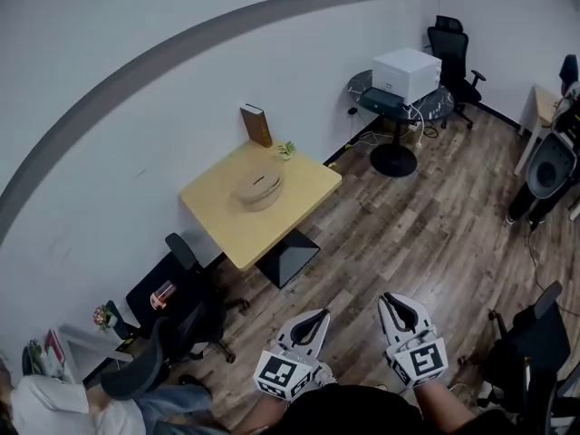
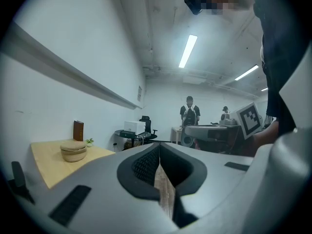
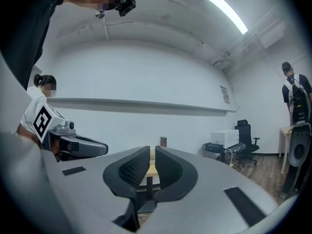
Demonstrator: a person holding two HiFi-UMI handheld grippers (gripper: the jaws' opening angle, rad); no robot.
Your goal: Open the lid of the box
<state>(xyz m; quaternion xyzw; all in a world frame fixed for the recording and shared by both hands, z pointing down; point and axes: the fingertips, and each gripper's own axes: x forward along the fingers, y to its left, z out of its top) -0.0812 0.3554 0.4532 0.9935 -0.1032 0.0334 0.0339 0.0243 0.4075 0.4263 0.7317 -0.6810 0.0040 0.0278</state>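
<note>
Left tongs (image 2: 159, 156): jaws together, pads meet along a thin line, nothing between them. Right tongs (image 3: 150, 156): jaws all but together, only a narrow slit, nothing in it. Both are held level, side by side at the bottom of the head view, over the wood floor (image 1: 426, 216) and well apart from the bench (image 1: 227, 220).

Box (image 1: 259, 190): round, woven, tan, near the middle of the yellow bench, with its lid (image 1: 257, 179) on. Neither tongs touch it. In the left gripper view it sits far off to the left of the jaws. In the right gripper view the bench edge and its pedestal show through the slit.

Behind the box, at the wall: a brown book (image 1: 256, 124) standing upright, with a small green plant (image 1: 286, 149) just beside it.

Rest of the room: a black office chair (image 1: 190, 306) at the bench's near-left side and a seated person (image 1: 63, 410) in the bottom-left corner. A round black table (image 1: 433, 107) further along the wall carries a white device (image 1: 407, 71), with another black chair (image 1: 450, 42) behind it. Two people (image 2: 189, 115) stand at the far end in the left gripper view.
</note>
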